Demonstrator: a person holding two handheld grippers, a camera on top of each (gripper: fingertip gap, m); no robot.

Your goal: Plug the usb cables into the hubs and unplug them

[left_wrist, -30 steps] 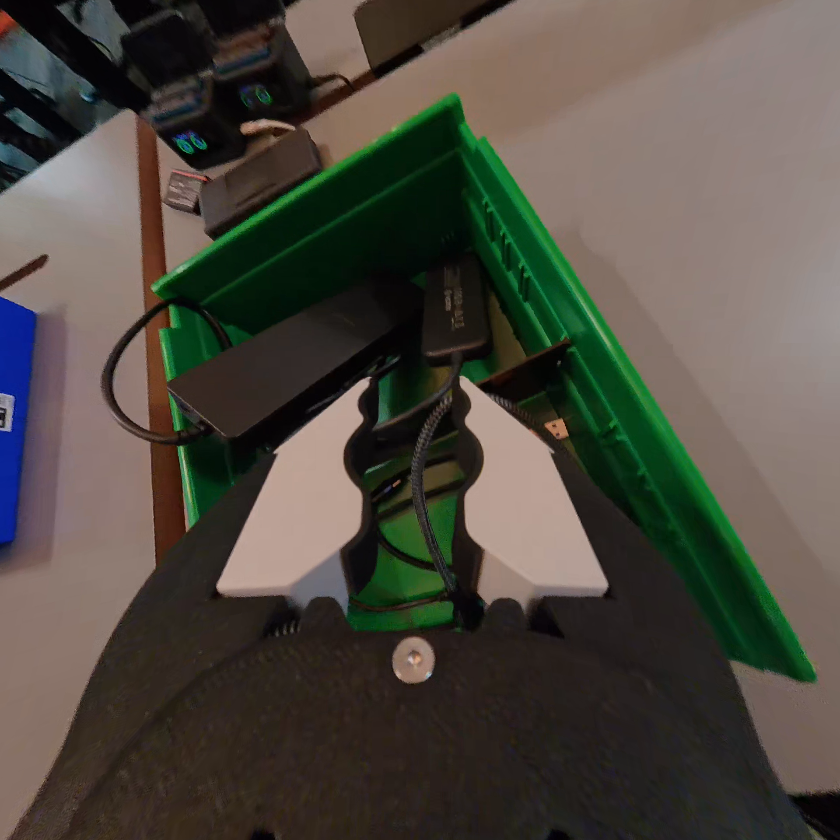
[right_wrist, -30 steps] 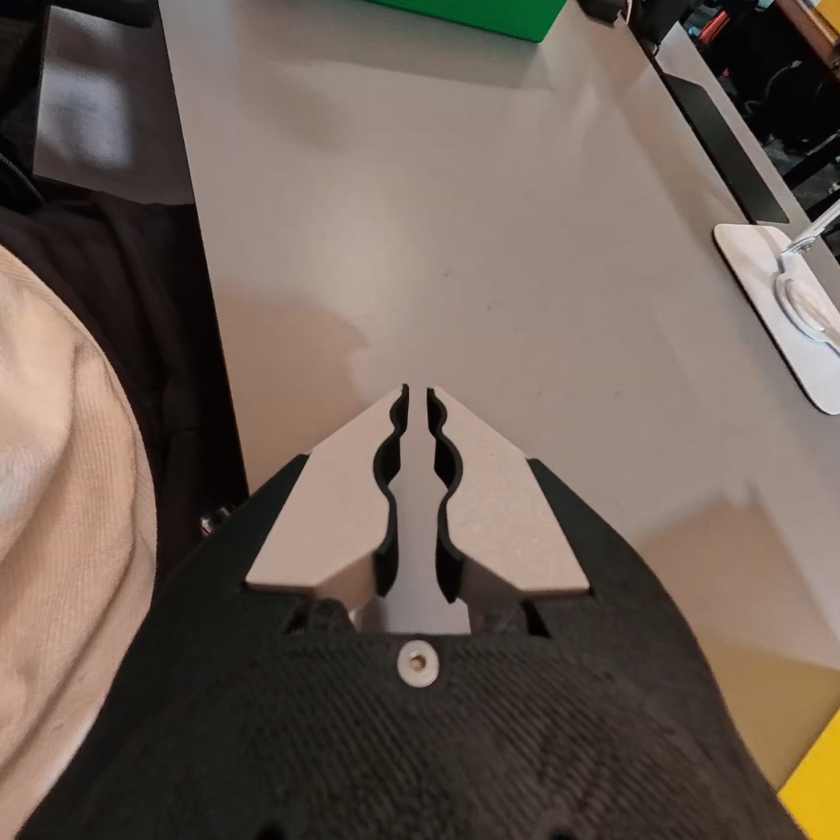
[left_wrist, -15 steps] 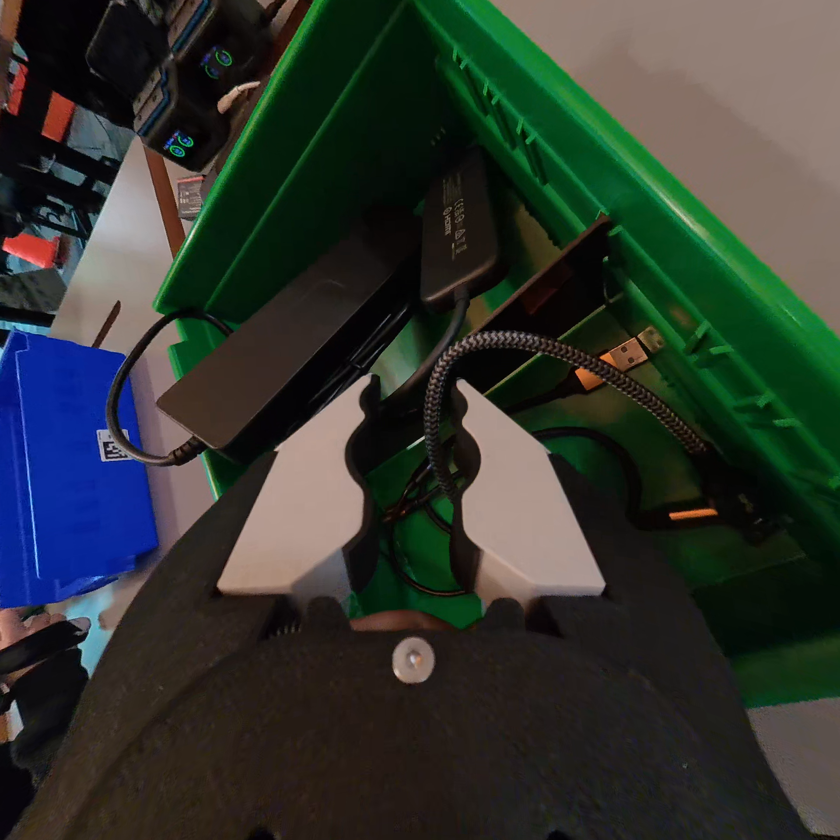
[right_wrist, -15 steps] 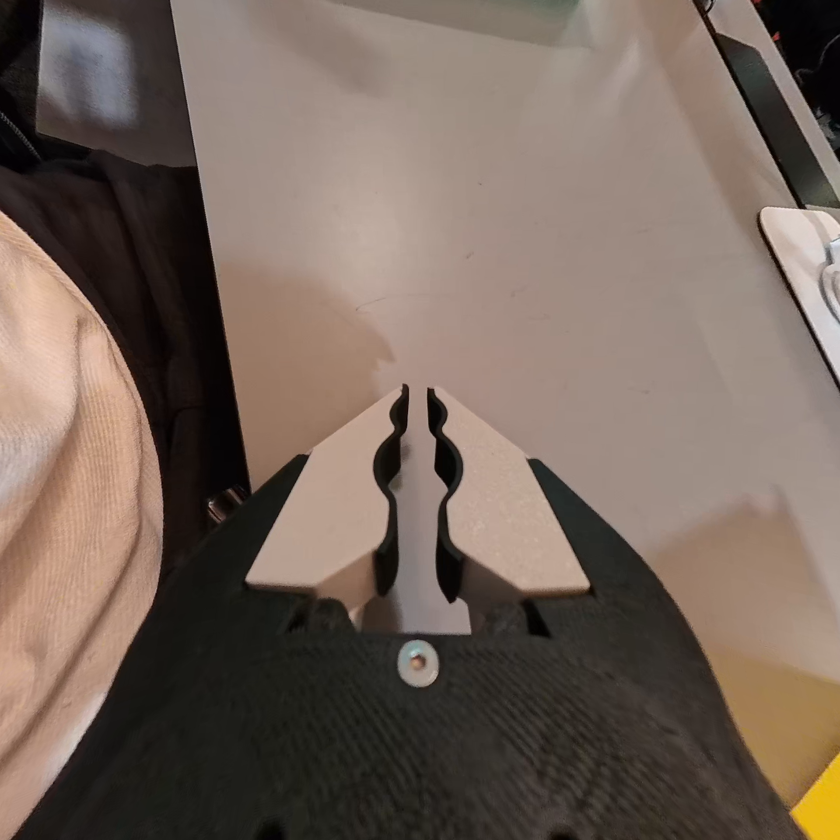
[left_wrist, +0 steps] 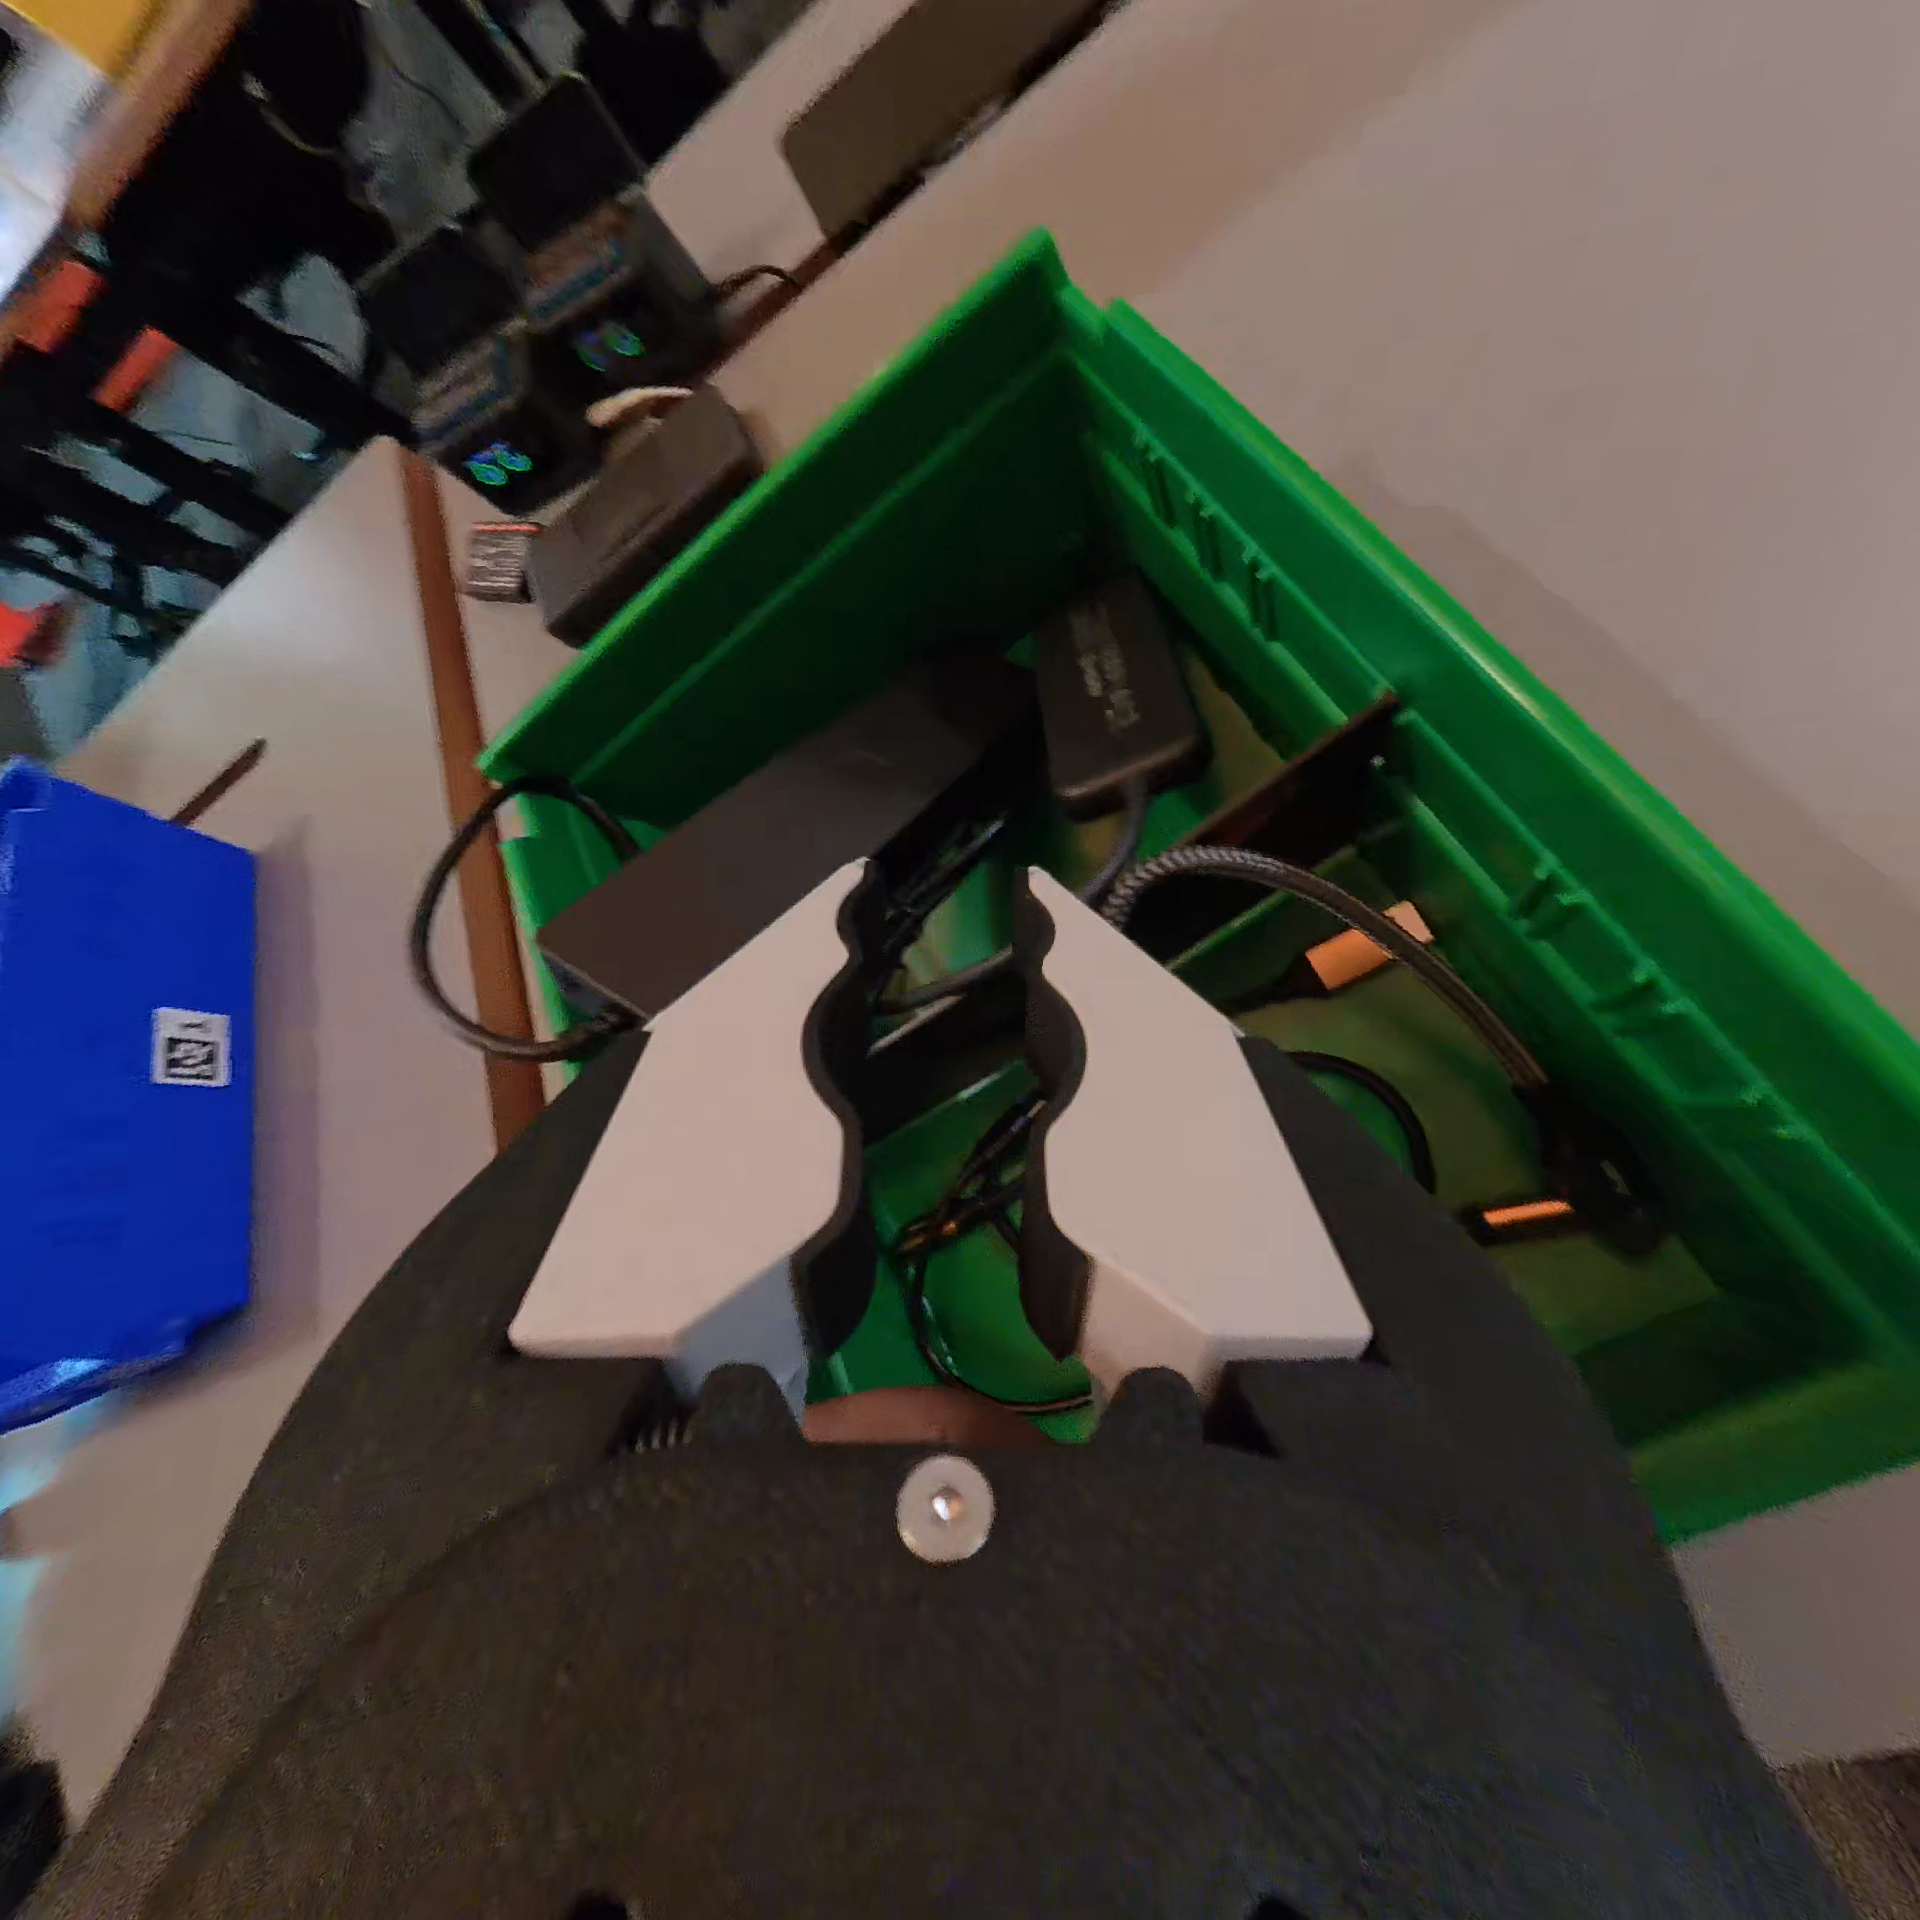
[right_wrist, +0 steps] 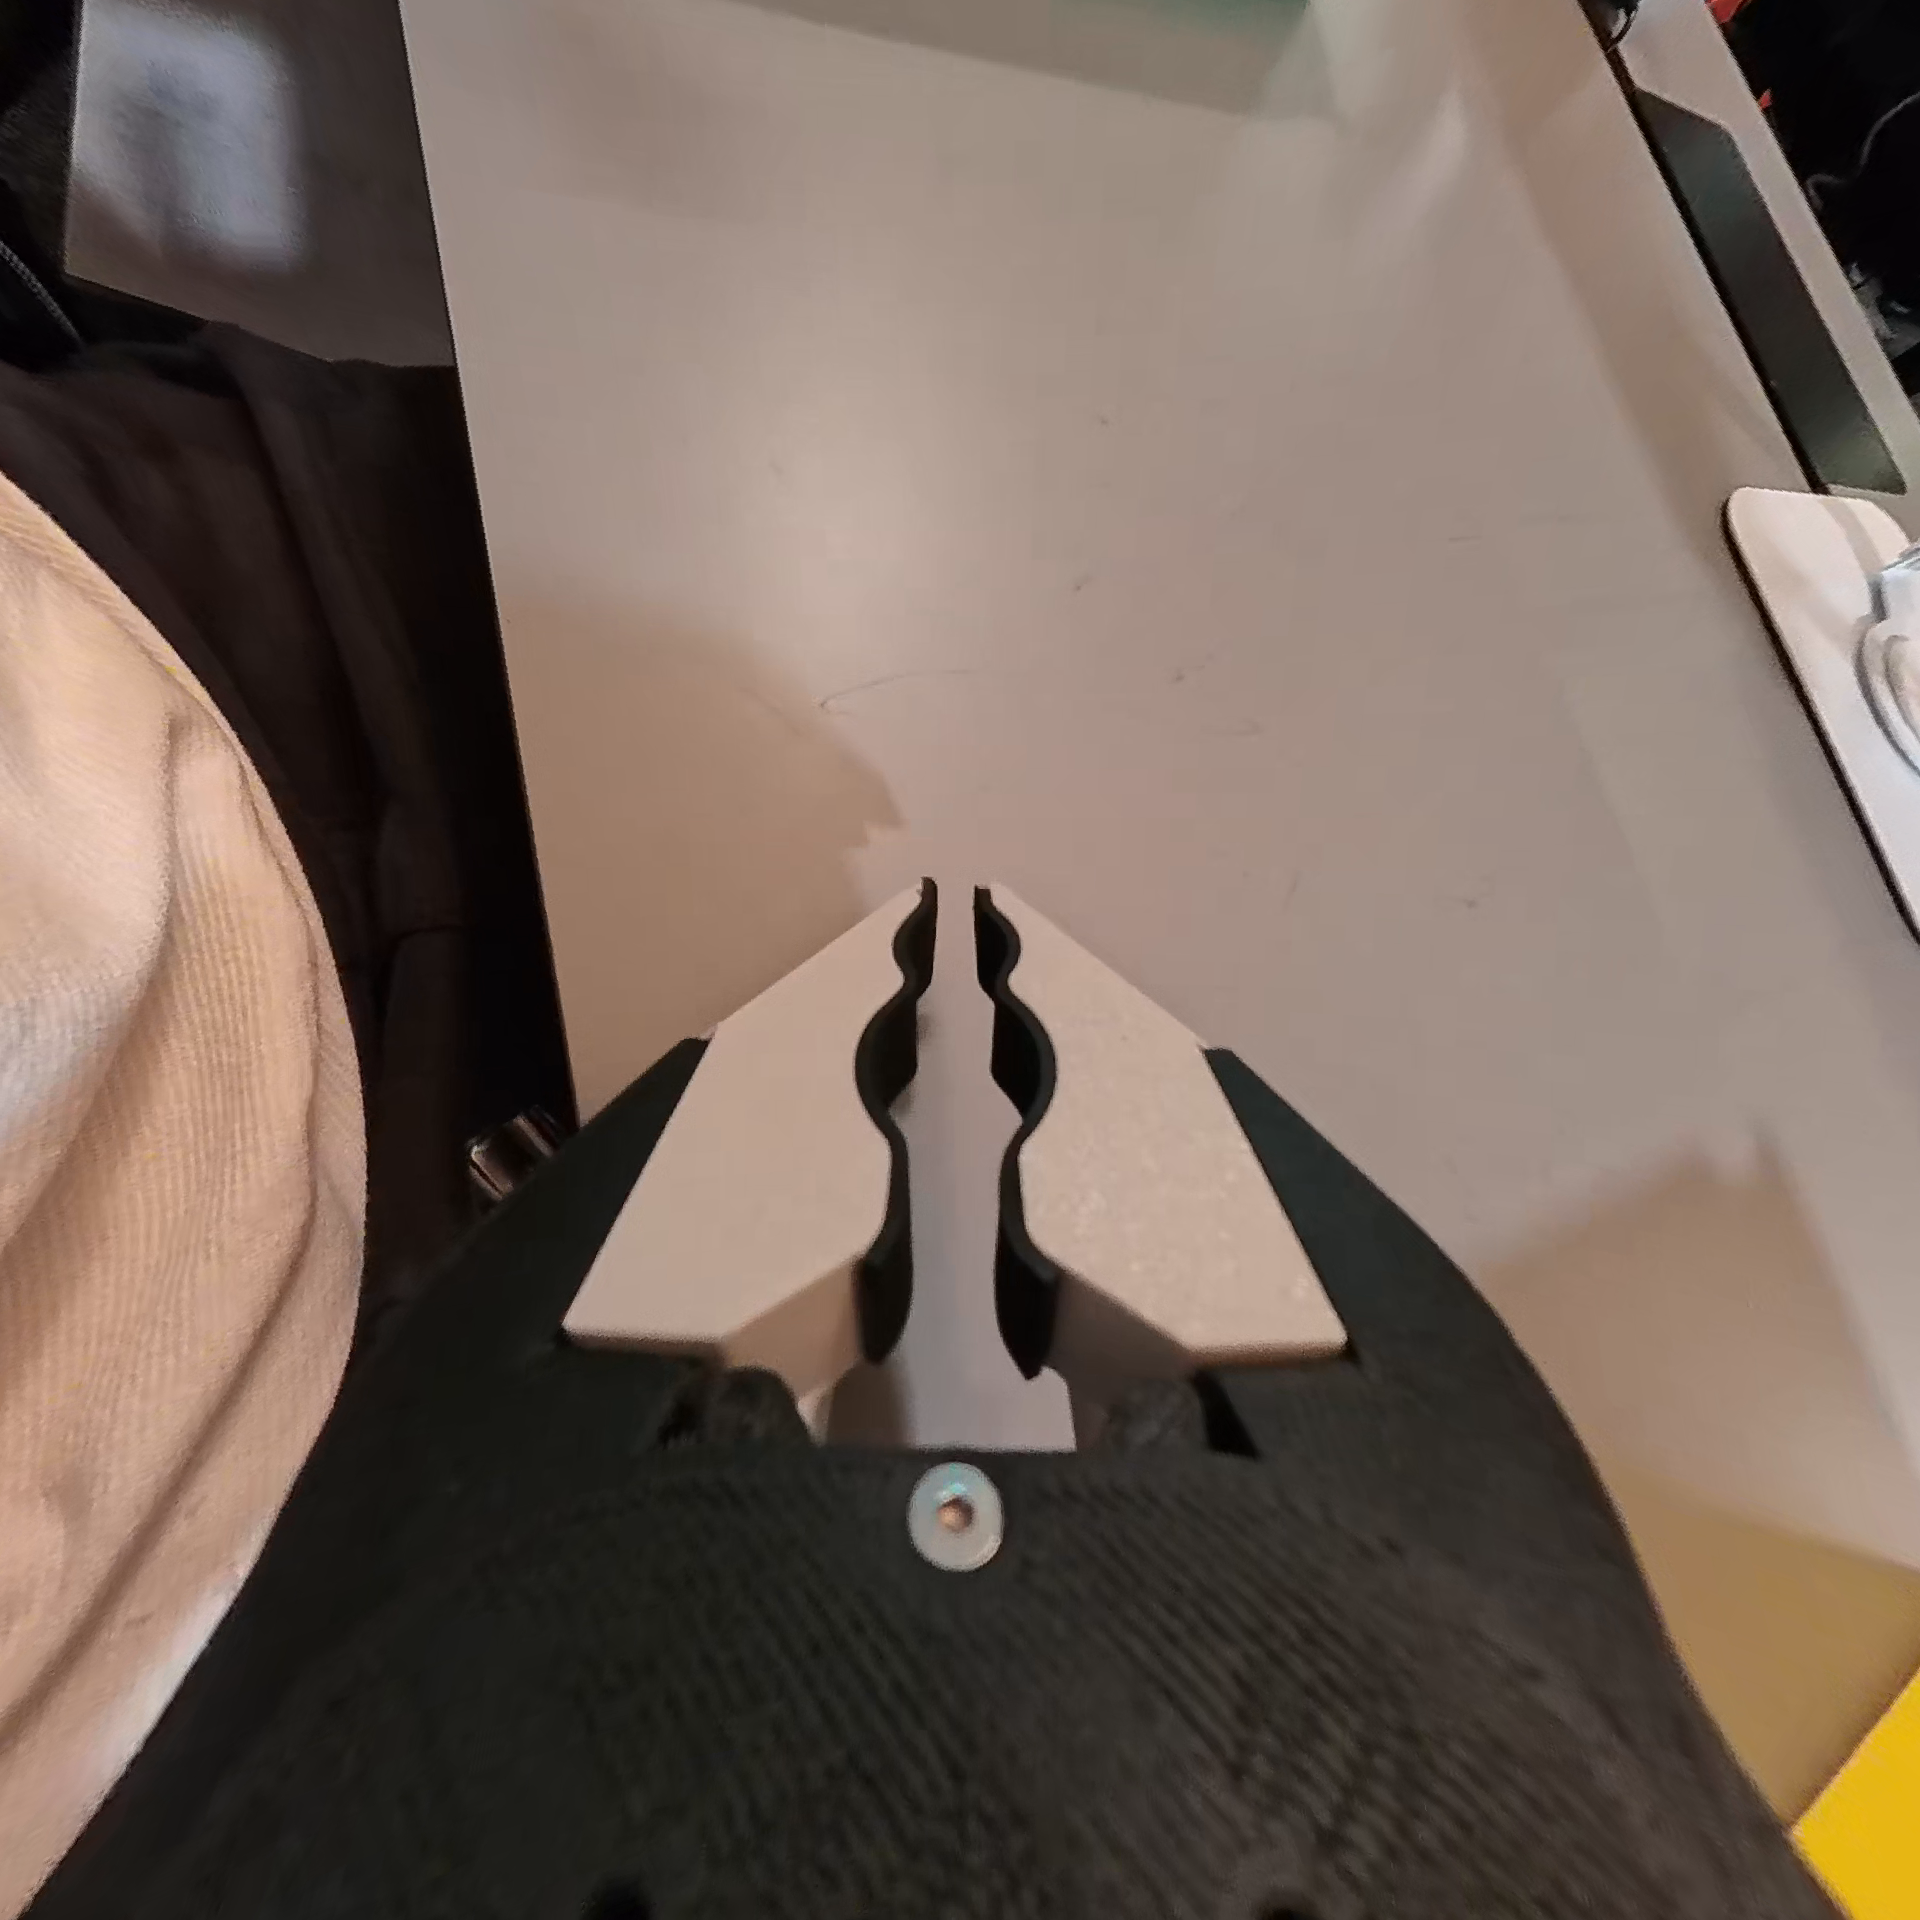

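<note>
A green bin [left_wrist: 1621, 935] in the left wrist view holds a long flat black hub [left_wrist: 769, 862] leaning on its far left corner and a smaller black hub [left_wrist: 1117, 696] at the far end. A braided black cable [left_wrist: 1351, 914] arcs from behind my right finger towards orange-trimmed USB plugs [left_wrist: 1351, 956], [left_wrist: 1522, 1214] on the bin floor. My left gripper [left_wrist: 945, 894] hovers over the bin, open, with only thin loose wires seen through the gap. My right gripper [right_wrist: 954, 894] is nearly shut and empty over the bare table [right_wrist: 1039, 520], away from the bin.
A blue bin [left_wrist: 114, 1091] stands left of the green one. Black boxes and lit chargers [left_wrist: 582, 343] sit behind it. In the right wrist view a white pad [right_wrist: 1829, 644] lies at the right edge and a person's cream sleeve [right_wrist: 135, 1143] is at the left.
The left gripper has drawn back and up from the bin. The braided cable that ran between its fingers now lies to the right of them. The right gripper has barely moved.
</note>
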